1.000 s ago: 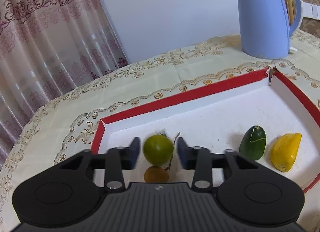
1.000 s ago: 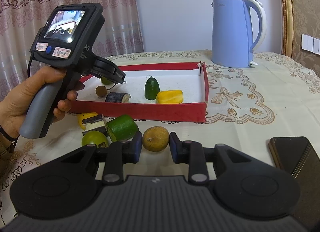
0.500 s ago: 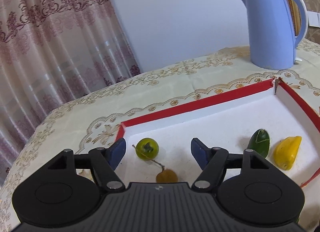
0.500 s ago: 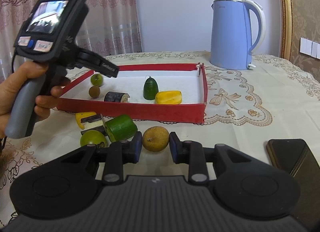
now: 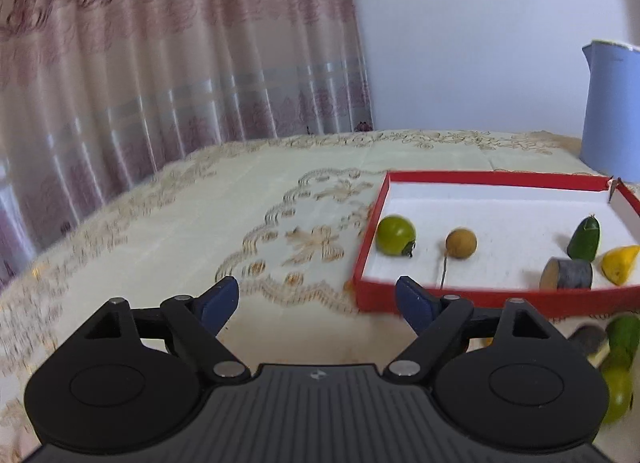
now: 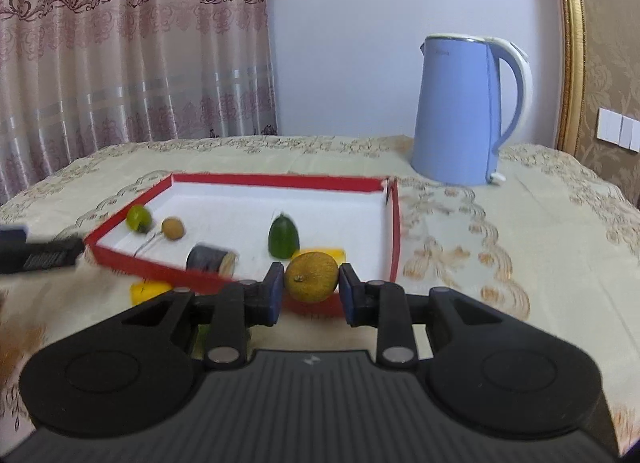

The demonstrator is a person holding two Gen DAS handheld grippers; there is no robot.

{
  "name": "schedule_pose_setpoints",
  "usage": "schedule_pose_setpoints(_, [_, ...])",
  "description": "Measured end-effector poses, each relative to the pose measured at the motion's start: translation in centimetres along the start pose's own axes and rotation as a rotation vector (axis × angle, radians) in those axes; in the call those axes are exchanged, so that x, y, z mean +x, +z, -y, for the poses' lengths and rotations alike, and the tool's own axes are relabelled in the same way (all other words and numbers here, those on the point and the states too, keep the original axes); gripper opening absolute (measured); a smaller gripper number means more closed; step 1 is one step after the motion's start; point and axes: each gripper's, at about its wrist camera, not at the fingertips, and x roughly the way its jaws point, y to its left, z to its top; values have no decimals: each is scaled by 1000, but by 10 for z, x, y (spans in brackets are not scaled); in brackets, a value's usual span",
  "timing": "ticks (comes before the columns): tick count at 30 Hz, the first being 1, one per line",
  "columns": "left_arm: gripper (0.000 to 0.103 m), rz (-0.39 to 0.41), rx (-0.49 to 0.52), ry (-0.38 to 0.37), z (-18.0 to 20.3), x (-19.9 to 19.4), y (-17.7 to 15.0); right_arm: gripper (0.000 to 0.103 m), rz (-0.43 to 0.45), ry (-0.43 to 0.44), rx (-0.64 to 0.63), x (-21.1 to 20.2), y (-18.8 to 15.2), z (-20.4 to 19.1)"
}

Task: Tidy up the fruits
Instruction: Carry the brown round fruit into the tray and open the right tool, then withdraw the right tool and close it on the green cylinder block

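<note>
The red tray (image 5: 496, 177) with a white floor holds a round green fruit (image 5: 395, 235), a brown longan (image 5: 461, 243), a green piece (image 5: 585, 237), a dark cylinder (image 5: 568, 273) and a yellow piece (image 5: 618, 265). My left gripper (image 5: 317, 299) hovers over the tablecloth, just left of the tray's near left corner. Its jaws are opening, with nothing between them. My right gripper (image 6: 312, 283) is shut on a yellow-brown round fruit (image 6: 312, 276) and holds it above the table in front of the tray's near wall (image 6: 132, 263).
A blue kettle (image 6: 464, 111) stands behind the tray at the right. Loose pieces lie on the cloth before the tray: a yellow piece (image 6: 150, 289), a green piece (image 5: 622, 337) and a round green fruit (image 5: 616, 391). Curtains hang behind the table's left side.
The left gripper let go of the green fruit, spread wide and drew back left out of the tray. The right gripper lifted the yellow-brown fruit off the cloth.
</note>
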Motion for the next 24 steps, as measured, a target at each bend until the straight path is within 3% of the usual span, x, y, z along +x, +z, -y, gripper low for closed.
schedule_pose_setpoints(5, [86,11,-38,-31,-11,0,-14,27,-29,-7,39,33,26,10])
schedule_pose_setpoints(14, [86,-131,-227,-124,-42,19,-19,28,-103,-101,100,111,59,31])
schedule_pose_setpoints(17, [86,-134,-242,-118,-44,21,-20,65,-156,-143,92,132,60,31])
schedule_pose_setpoints(20, [86,-125,-213,-106,-39,19,-21,69,-122,-167,34,117,55,19])
schedule_pose_setpoints(24, [86,-113,-158,-101,-30,17,-20,81,-33,-99,3,64,42,5])
